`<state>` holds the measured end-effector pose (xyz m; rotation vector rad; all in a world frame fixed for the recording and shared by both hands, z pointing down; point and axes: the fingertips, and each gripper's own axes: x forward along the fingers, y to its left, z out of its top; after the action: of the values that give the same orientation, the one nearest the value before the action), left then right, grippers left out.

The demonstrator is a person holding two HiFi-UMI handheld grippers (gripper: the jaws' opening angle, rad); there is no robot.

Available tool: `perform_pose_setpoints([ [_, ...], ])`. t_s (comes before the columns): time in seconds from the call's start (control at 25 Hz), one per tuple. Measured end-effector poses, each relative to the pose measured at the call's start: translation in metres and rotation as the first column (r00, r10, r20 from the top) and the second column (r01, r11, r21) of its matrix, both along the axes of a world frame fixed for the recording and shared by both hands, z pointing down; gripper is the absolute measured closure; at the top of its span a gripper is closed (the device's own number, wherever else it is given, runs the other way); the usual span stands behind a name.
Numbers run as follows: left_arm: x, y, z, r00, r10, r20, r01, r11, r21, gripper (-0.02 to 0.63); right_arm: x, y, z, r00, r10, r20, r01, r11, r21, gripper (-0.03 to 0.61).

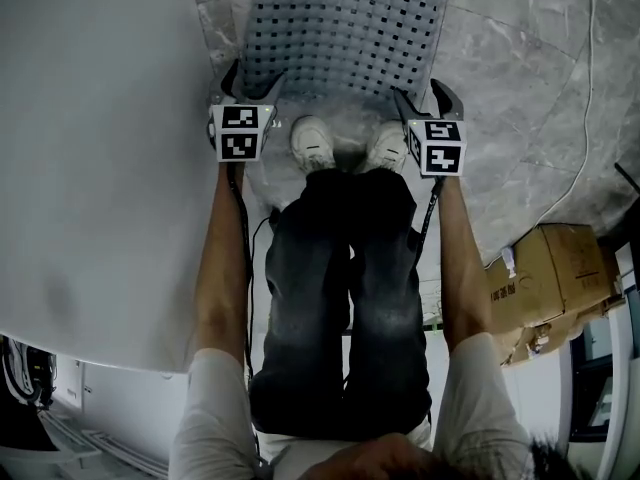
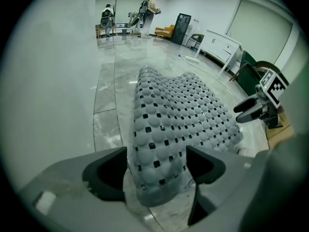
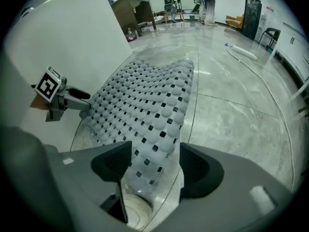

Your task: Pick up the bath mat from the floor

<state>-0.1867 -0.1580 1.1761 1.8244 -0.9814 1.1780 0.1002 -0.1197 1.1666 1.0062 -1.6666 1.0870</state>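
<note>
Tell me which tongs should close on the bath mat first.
Left, narrowly: a corner of the bath mat sits centred between the open left tongs. The right tongs, also open, straddle another corner, skewed toward one side.

Head view: camera on person's head, aimed steeply down past arms and legs onto bath mat (image 1: 340, 28) and floor (image 1: 520, 98), from standing height.

Left gripper view: rides on left gripper (image 2: 157, 172), low, close over mat's near corner, facing along mat into room. Right gripper (image 2: 244, 112) shows at right edge.

Right gripper view: mirrored, left gripper at left edge.

All three views share mat. Gripper views also share distant people (image 2: 153, 6).
</note>
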Motion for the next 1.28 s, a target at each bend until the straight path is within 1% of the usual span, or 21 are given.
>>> perform_pose_setpoints([
  [0.08,-0.004,0.003,0.009,1.0,-0.006,0.01,0.007,1.0,-0.008,0.221,0.002,0.003,0.009,1.0,0.006,-0.008,-0.007,1.0,-0.012,0.245],
  [0.24,-0.009,0.008,0.022,1.0,-0.007,0.025,0.008,1.0,-0.016,0.219,0.005,0.009,0.025,1.0,-0.003,-0.018,0.002,1.0,-0.029,0.244],
  [0.28,-0.009,0.011,0.026,1.0,0.005,0.031,-0.004,1.0,-0.022,0.219,0.004,0.01,0.028,1.0,-0.005,-0.017,0.004,1.0,-0.031,0.249],
  [0.36,-0.008,0.019,0.033,0.998,0.033,0.044,-0.031,0.999,-0.038,0.224,0.002,0.011,0.032,1.0,-0.001,-0.013,0.001,0.999,-0.034,0.291],
  [0.44,-0.008,0.025,0.037,0.998,0.048,0.05,-0.046,0.998,-0.045,0.242,0.0,0.011,0.034,1.0,0.007,-0.012,-0.007,0.999,-0.037,0.321],
  [0.52,-0.007,0.019,0.034,0.997,0.059,0.047,-0.057,0.998,-0.04,0.265,0.0,0.009,0.034,1.0,0.01,-0.002,-0.01,0.999,-0.037,0.335],
  [0.56,-0.005,0.015,0.032,0.997,0.059,0.043,-0.057,0.997,-0.042,0.287,0.0,0.007,0.033,1.0,0.006,0.006,-0.006,0.999,-0.037,0.344],
  [0.6,-0.002,0.012,0.029,0.998,0.057,0.035,-0.055,0.997,-0.046,0.313,-0.002,0.004,0.031,1.0,-0.001,0.015,0.002,0.999,-0.036,0.367],
  [0.64,0.001,0.011,0.026,0.998,0.055,0.025,-0.054,0.997,-0.049,0.345,-0.006,0.002,0.029,1.0,-0.012,0.025,0.013,0.999,-0.033,0.384],
  [0.72,0.007,0.015,0.022,0.998,0.056,0.005,-0.056,0.997,-0.054,0.465,-0.019,0.002,0.025,0.999,-0.036,0.04,0.037,0.999,-0.022,0.418],
  [0.76,0.009,0.019,0.021,0.998,0.056,0.001,-0.056,0.997,-0.055,0.494,-0.024,0.002,0.023,0.998,-0.043,0.04,0.044,0.999,-0.018,0.441],
  [0.84,0.012,0.022,0.022,0.999,0.042,-0.005,-0.043,0.997,-0.057,0.508,-0.028,0.002,0.021,0.999,-0.035,0.041,0.036,0.999,-0.015,0.476],
  [0.92,0.014,0.022,0.021,0.999,0.033,-0.014,-0.033,0.998,-0.058,0.515,-0.027,0.002,0.02,0.998,-0.032,0.046,0.032,0.999,-0.013,0.493],
  [1.04,0.016,0.022,0.019,0.999,0.037,-0.019,-0.037,0.998,-0.053,0.523,-0.026,0.001,0.019,0.998,-0.047,0.05,0.047,0.999,-0.008,0.502],
  [1.28,0.02,0.019,0.005,0.999,0.032,-0.028,-0.034,0.999,-0.042,0.528,-0.026,-0.003,0.007,0.997,-0.047,0.057,0.046,0.999,0.009,0.506],
])
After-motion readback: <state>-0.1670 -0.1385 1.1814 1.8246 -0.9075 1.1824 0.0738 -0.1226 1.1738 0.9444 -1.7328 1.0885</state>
